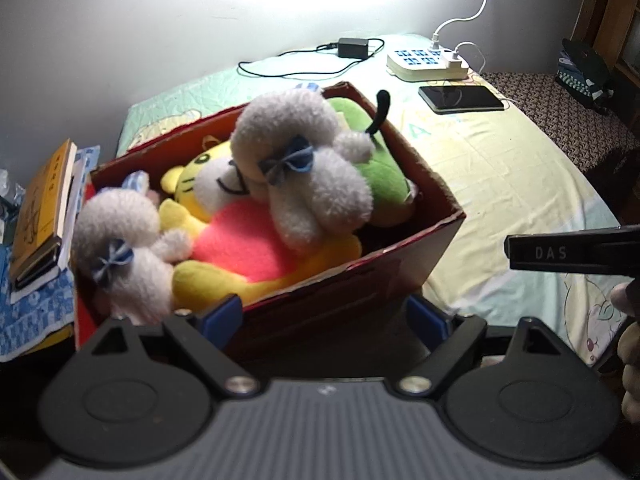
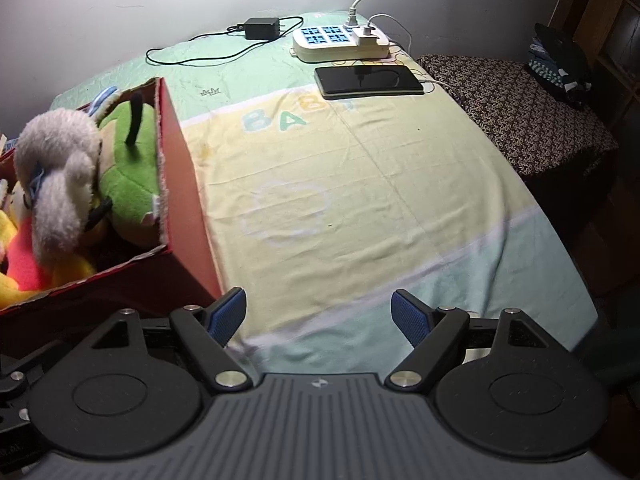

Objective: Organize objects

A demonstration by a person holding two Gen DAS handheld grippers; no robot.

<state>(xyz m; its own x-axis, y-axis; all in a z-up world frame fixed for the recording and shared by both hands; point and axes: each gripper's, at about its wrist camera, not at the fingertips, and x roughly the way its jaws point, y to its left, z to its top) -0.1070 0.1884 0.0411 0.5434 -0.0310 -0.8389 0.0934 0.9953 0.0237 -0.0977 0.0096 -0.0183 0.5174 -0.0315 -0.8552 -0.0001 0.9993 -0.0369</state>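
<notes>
A red cardboard box [image 1: 432, 216] stands on the bed, full of plush toys: a grey poodle with a blue bow [image 1: 304, 168], a second grey poodle [image 1: 120, 256], a yellow cat in a pink shirt [image 1: 240, 240] and a green plush [image 1: 376, 168]. My left gripper [image 1: 324, 320] is open and empty, its jaws straddling the box's near wall. The box [image 2: 180, 184] shows at the left of the right wrist view with the poodle [image 2: 56, 176] and green plush [image 2: 128, 184]. My right gripper [image 2: 320, 316] is open and empty over the bed sheet, right of the box.
A phone [image 2: 368, 80], a white power strip [image 2: 340, 44] with chargers and a black adapter [image 2: 262, 28] with its cable lie at the far end of the bed. Books [image 1: 40, 208] are stacked left of the box. A patterned stool [image 2: 520, 104] stands at the right.
</notes>
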